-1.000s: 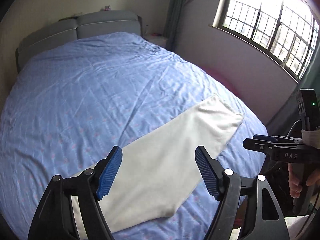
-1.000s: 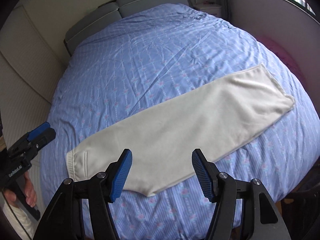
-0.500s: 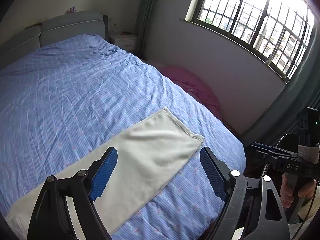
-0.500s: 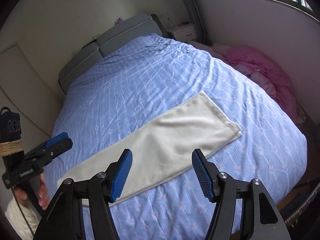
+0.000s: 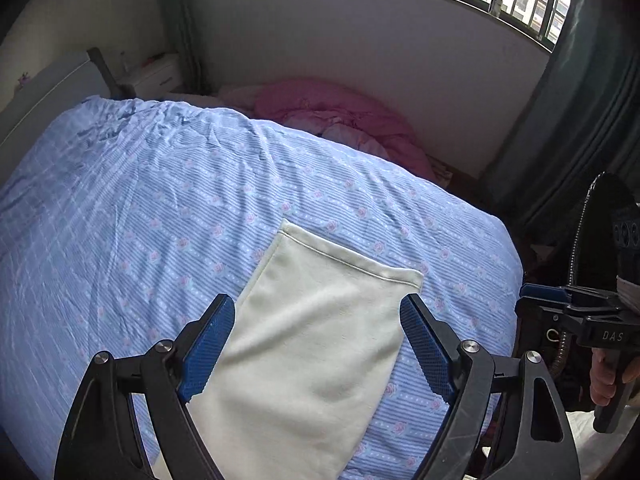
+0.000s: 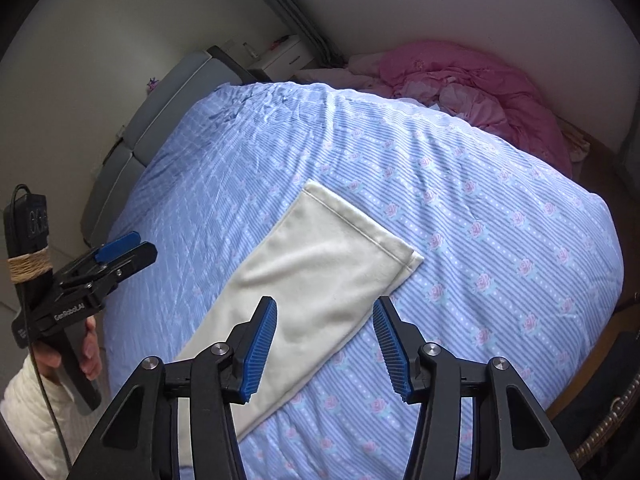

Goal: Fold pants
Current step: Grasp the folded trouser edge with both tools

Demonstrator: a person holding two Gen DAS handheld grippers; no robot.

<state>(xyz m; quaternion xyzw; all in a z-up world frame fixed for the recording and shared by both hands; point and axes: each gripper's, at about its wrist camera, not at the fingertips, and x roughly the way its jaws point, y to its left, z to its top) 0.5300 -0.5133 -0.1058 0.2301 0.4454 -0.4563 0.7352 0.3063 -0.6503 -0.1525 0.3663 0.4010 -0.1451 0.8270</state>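
Cream pants [image 5: 312, 332] lie flat on the blue bed [image 5: 140, 200], folded lengthwise into one long strip; the hemmed leg end [image 5: 352, 262] points toward the far side. They also show in the right wrist view [image 6: 316, 276]. My left gripper [image 5: 316, 344] is open and empty, held above the strip near the leg end. My right gripper [image 6: 324, 344] is open and empty, above the strip's near edge. Each gripper shows in the other's view: the right gripper [image 5: 560, 304] and the left gripper [image 6: 112, 260]. The waist end is out of view.
A pink quilt [image 6: 472, 84] lies heaped between the bed and the window wall. A grey headboard [image 6: 172, 100] and a white nightstand [image 6: 284, 54] stand at the bed's head. Dark curtains [image 5: 580, 120] hang at the right. The bed edge [image 6: 600, 280] drops off to the right.
Both grippers have swung rightward along the pants toward the leg end, which now lies just ahead of them. Both stayed open. The pants have not moved.
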